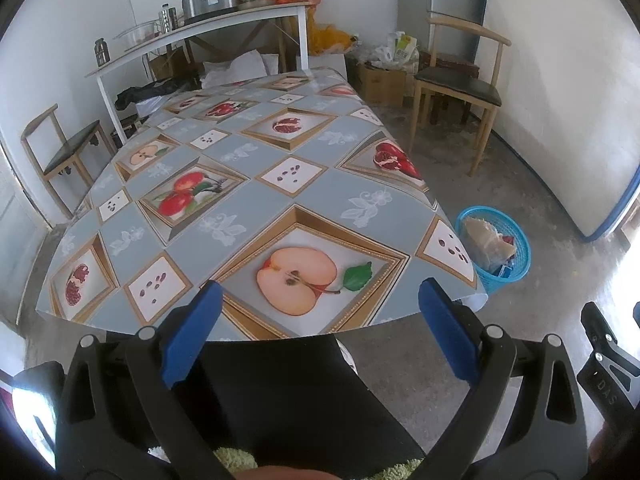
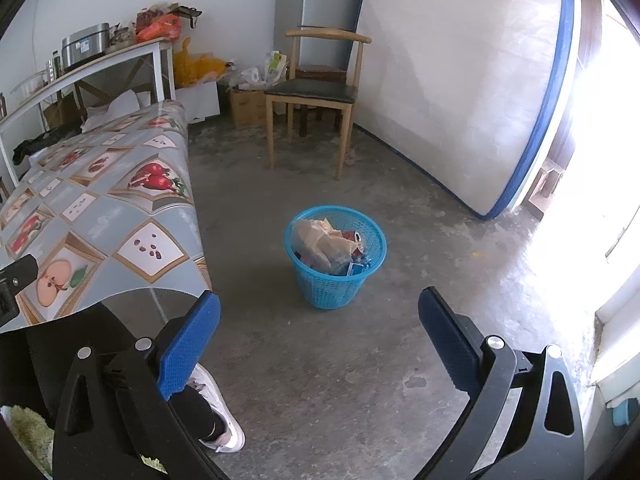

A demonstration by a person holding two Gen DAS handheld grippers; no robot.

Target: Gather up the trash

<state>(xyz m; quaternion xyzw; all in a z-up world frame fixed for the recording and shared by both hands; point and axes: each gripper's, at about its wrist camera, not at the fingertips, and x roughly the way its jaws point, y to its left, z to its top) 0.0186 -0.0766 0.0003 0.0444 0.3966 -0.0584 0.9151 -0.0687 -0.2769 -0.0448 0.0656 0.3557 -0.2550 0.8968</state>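
We hold both tools empty: the left hand-held gripper [image 1: 320, 320] hovers over the near edge of the desk [image 1: 240, 216] with its jaws wide apart, and the right hand-held gripper [image 2: 320, 336] hangs over the floor [image 2: 400, 360], just as wide, with nothing between its pads.

The trash [image 2: 332, 244] sits in the blue basket [image 2: 340, 296] on the floor, beside the desk's right corner: crumpled paper, a can and some packets, heaped up to about the rim. We see no loose litter on the desk or on the floor nearby, so we judge the task nearly done.

Risks from here, as we judge them:
- The heap is high and loose, so anything pushed on top could slide off or spill over the rim.
- The basket looks light; a knock from a gripper or from the shoe [image 2: 216, 412] close by could tip it.
- The cloth hangs over the desk edge; a jaw could snag it.
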